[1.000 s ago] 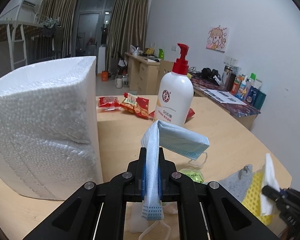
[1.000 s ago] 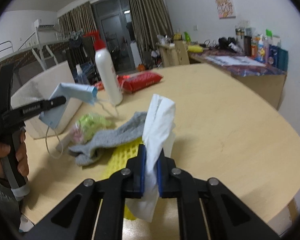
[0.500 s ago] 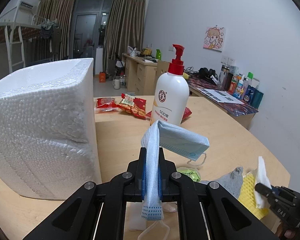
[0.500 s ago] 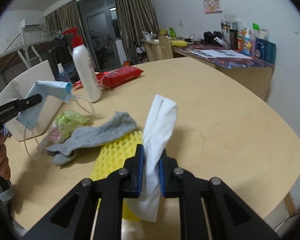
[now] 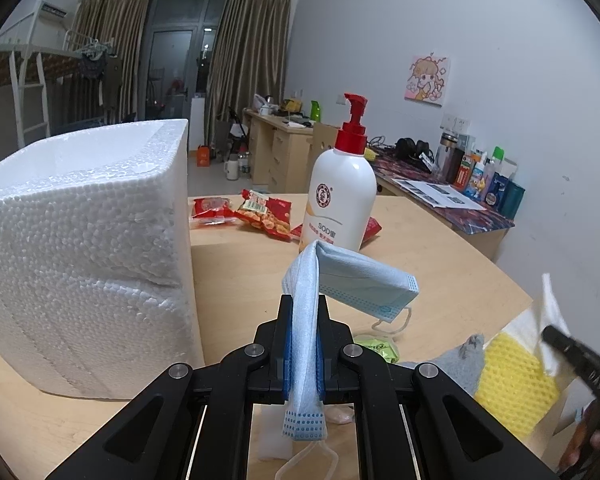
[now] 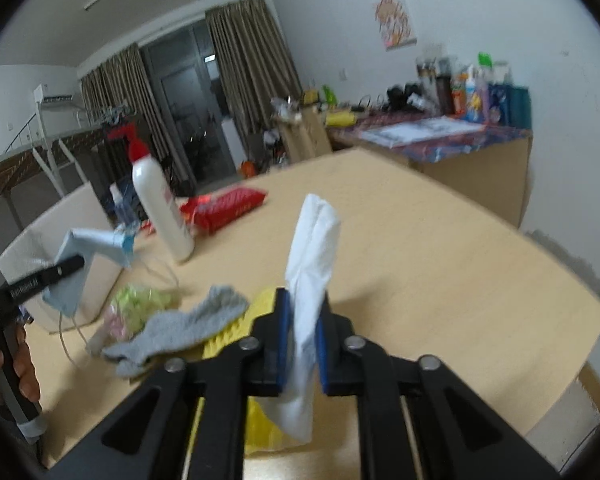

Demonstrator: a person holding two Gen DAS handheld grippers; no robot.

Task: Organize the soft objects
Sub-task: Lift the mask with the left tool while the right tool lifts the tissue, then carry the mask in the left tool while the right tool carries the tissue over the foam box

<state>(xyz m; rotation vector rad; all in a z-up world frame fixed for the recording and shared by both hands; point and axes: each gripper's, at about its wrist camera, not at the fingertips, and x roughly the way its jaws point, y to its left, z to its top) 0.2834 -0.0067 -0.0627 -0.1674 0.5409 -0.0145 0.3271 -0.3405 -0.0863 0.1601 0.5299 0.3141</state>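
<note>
My left gripper (image 5: 303,312) is shut on a blue face mask (image 5: 356,276) and holds it above the table, right of the white foam box (image 5: 84,236). The mask also shows in the right wrist view (image 6: 88,248). My right gripper (image 6: 304,312) is shut on a white tissue (image 6: 312,248) and holds it above the table. A grey sock (image 6: 184,328), a yellow sponge cloth (image 5: 508,380) and a green packet (image 6: 140,300) lie on the table between the grippers.
A white pump bottle (image 5: 340,196) stands mid-table, with red snack packets (image 5: 260,216) behind it. The wooden table edge (image 6: 572,320) curves on the right. A cluttered desk (image 5: 452,200) stands along the far wall.
The left gripper has risen a little with the mask. The right gripper has lifted and swung with the tissue; its view is blurred.
</note>
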